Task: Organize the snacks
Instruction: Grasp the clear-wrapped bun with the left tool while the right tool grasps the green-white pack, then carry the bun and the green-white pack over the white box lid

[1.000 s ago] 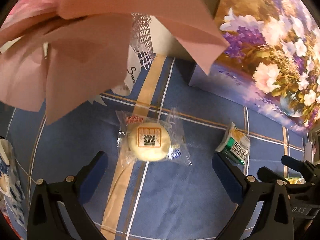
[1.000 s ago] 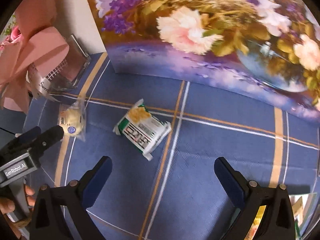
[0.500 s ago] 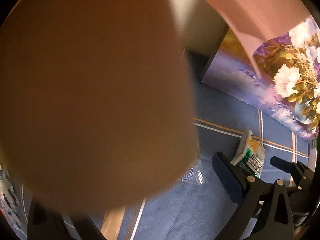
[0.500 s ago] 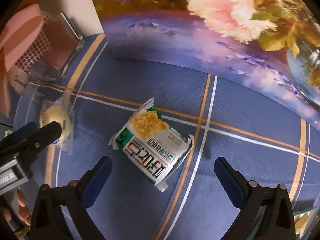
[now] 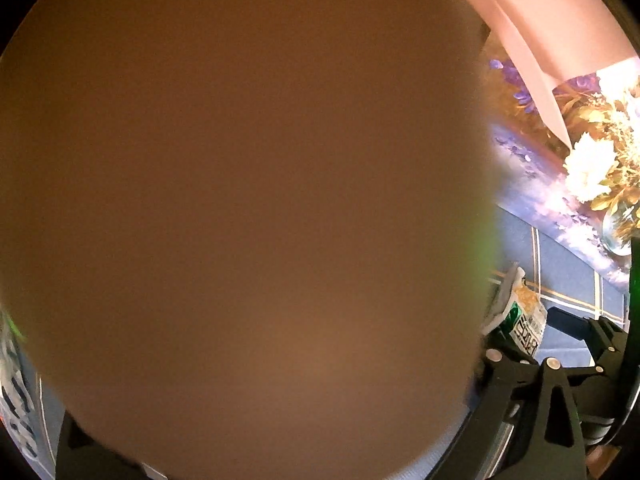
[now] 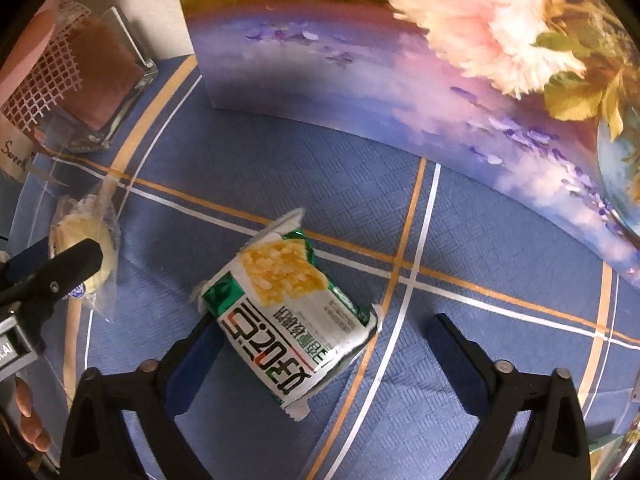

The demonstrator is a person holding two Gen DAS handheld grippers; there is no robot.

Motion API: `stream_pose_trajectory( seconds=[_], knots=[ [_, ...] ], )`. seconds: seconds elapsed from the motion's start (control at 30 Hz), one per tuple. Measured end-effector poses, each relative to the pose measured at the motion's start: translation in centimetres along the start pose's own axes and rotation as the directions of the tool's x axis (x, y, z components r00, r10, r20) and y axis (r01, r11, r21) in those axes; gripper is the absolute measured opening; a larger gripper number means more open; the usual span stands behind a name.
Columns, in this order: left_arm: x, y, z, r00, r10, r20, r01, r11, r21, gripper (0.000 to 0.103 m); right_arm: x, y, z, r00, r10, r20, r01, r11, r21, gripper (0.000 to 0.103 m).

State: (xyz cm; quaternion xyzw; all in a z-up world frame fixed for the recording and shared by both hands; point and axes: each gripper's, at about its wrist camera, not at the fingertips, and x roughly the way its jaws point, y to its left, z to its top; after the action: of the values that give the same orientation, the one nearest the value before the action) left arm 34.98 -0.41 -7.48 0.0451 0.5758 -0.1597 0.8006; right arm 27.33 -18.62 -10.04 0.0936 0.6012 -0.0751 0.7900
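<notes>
A green and white snack packet (image 6: pixel 296 312) with a corn picture lies on the blue tablecloth (image 6: pixel 280 168). My right gripper (image 6: pixel 320 340) is open, its jaws on either side of the packet's near end, the left one touching it. A round yellow bun in clear wrap (image 6: pixel 86 248) lies to the left, with my left gripper's finger (image 6: pixel 60 268) over it. In the left wrist view a blurred pink-brown petal (image 5: pixel 240 200) covers most of the lens and hides the bun and the fingertips. The packet shows there at the right (image 5: pixel 524 320).
A flower painting (image 6: pixel 440 60) stands along the back. A glass vase with white mesh and a ribbon (image 6: pixel 76 80) stands at the back left. Pink paper petals (image 5: pixel 552 32) hang over the left gripper. Another printed wrapper (image 5: pixel 16 400) lies at the far left.
My right gripper has moved forward and down until its jaws straddle the corn packet. My left gripper has moved under the pink flower, which now blocks nearly all its view.
</notes>
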Motion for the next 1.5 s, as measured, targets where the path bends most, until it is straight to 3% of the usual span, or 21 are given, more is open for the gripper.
stream_pose_trajectory(
  seconds=[0.1, 0.37, 0.6, 1.03, 1.23, 1.5],
  knots=[
    [-0.3, 0.1, -0.1, 1.0, 0.008, 0.007, -0.008, 1.0, 0.002, 0.085, -0.6, 0.7, -0.3, 1.0, -0.012, 0.016, 0.013, 1.0, -0.021, 0.076],
    [-1.1, -0.3, -0.8, 1.0, 0.017, 0.014, -0.017, 1.0, 0.021, 0.068, -1.1, 0.6, -0.8, 1.0, -0.014, 0.02, 0.015, 1.0, -0.024, 0.066],
    [-1.6, -0.4, -1.2, 1.0, 0.013, 0.011, -0.013, 1.0, 0.016, 0.061, -2.0, -0.5, -1.9, 1.0, -0.025, 0.014, 0.025, 0.999, -0.028, 0.064],
    [-1.6, -0.3, -1.1, 1.0, -0.016, -0.025, 0.015, 0.999, -0.041, 0.06, -4.5, -1.9, -5.2, 1.0, 0.014, 0.008, -0.014, 1.0, 0.01, 0.064],
    [-2.5, -1.8, -6.2, 0.998, -0.06, -0.035, 0.058, 0.996, -0.071, 0.06, -6.2, -2.9, -8.0, 0.999, 0.034, 0.012, -0.034, 0.999, 0.026, 0.064],
    [-6.1, -3.1, -9.4, 0.995, -0.102, 0.0, 0.101, 0.989, -0.104, 0.06, -9.1, -2.9, -11.3, 0.998, 0.048, 0.038, -0.05, 0.997, 0.054, 0.064]
  ],
)
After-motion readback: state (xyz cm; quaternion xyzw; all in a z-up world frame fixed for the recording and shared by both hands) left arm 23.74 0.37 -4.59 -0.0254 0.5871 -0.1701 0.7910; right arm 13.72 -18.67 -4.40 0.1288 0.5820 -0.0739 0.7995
